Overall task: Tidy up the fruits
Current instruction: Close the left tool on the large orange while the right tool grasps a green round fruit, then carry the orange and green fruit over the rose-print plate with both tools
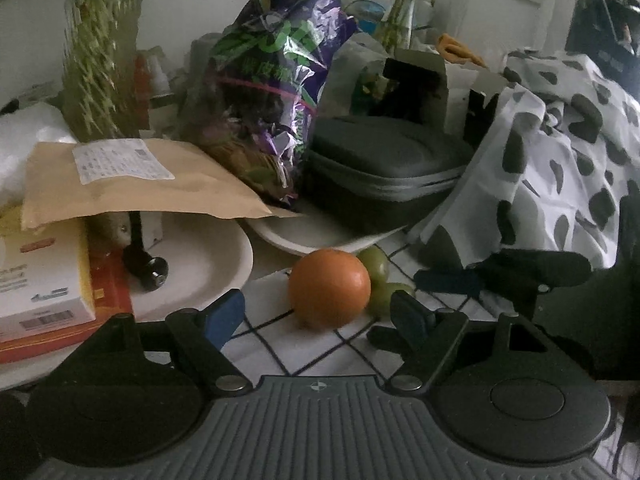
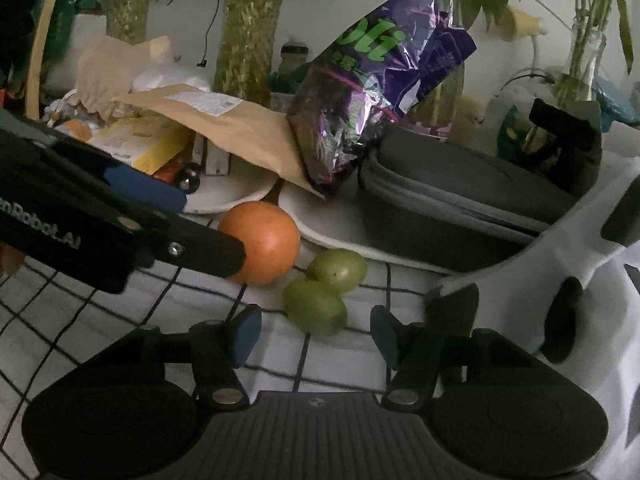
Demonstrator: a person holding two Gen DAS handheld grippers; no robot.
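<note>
An orange [image 1: 329,288] lies on the checked tablecloth, with two green fruits [image 1: 375,266] touching its right side. My left gripper [image 1: 318,314] is open, its blue pads on either side of the orange, close to it. In the right wrist view the orange [image 2: 264,246] sits left of the two green fruits [image 2: 338,270], the nearer one [image 2: 316,306] lying just ahead of my open right gripper [image 2: 314,338]. The left gripper [image 2: 168,220] reaches in from the left beside the orange. The right gripper [image 1: 472,280] shows dark at the right of the left wrist view.
Two white plates [image 1: 208,264] [image 1: 280,236] sit behind the fruit, loaded with a brown envelope [image 1: 132,184], boxes [image 1: 40,276], a purple snack bag [image 1: 276,92] and a grey zip case [image 1: 384,168]. A spotted cloth [image 1: 560,152] lies at right. Plant vases stand behind.
</note>
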